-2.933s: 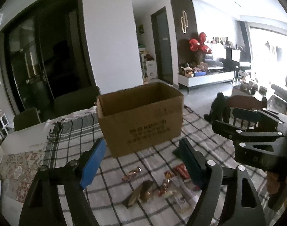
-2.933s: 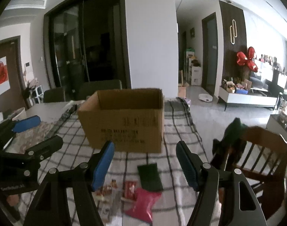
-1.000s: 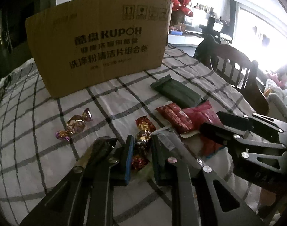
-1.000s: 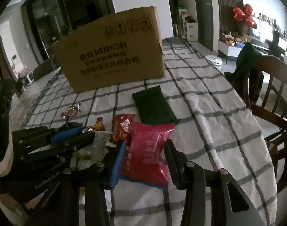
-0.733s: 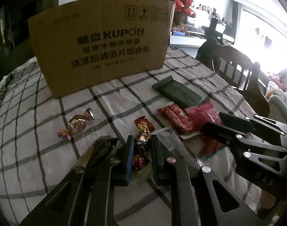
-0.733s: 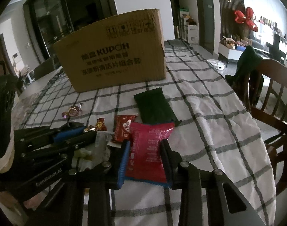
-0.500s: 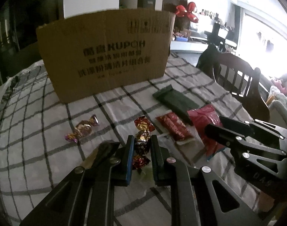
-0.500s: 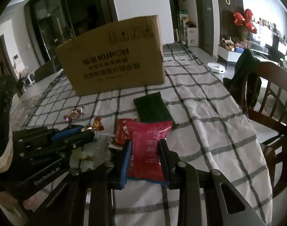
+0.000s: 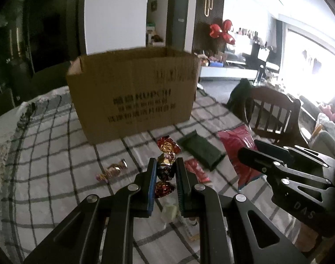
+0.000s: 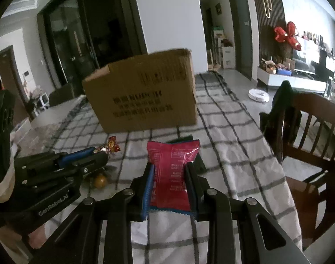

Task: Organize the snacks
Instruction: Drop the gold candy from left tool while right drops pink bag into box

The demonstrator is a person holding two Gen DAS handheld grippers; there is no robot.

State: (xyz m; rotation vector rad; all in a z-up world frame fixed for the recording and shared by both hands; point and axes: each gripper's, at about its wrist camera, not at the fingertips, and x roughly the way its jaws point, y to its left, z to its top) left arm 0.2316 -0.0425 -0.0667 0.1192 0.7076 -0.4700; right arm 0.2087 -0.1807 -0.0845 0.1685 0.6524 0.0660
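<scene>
On a bench (image 9: 46,145) draped in a checked cloth, two hand-held claws each lift a snack clear of the surface. Left claw (image 9: 165,171) is pinching a string of foil-wrapped candies (image 9: 166,164), the red-and-gold wrappers sticking out toward 12 o'clock and another wrapper hanging below the blue-lined fingers (image 9: 151,182). Right claw (image 10: 170,173) is pinching a red snack packet (image 10: 172,167), which stands upright between its fingers with the crimped top edge pointing toward 12 o'clock. An open cardboard box (image 9: 132,96) with dark printed lettering sits at 12 o'clock from both claws, farther back on the bench. From the left wrist view, a single purple-and-gold candy (image 9: 112,170) lies on the cloth at 9 o'clock from the held candies; a dark green packet (image 9: 200,150) lies at 2 o'clock, and a small red packet (image 9: 197,171) lies just beside the left claw at 3 o'clock. A pale crumpled wrapper (image 9: 170,212) rests on the cloth under the left claw. From the right wrist view, the left claw with its candies shows at 9 o'clock, and a wooden chair (image 10: 310,132) with dark clothing over its back stands beside the bench at 3 o'clock.
</scene>
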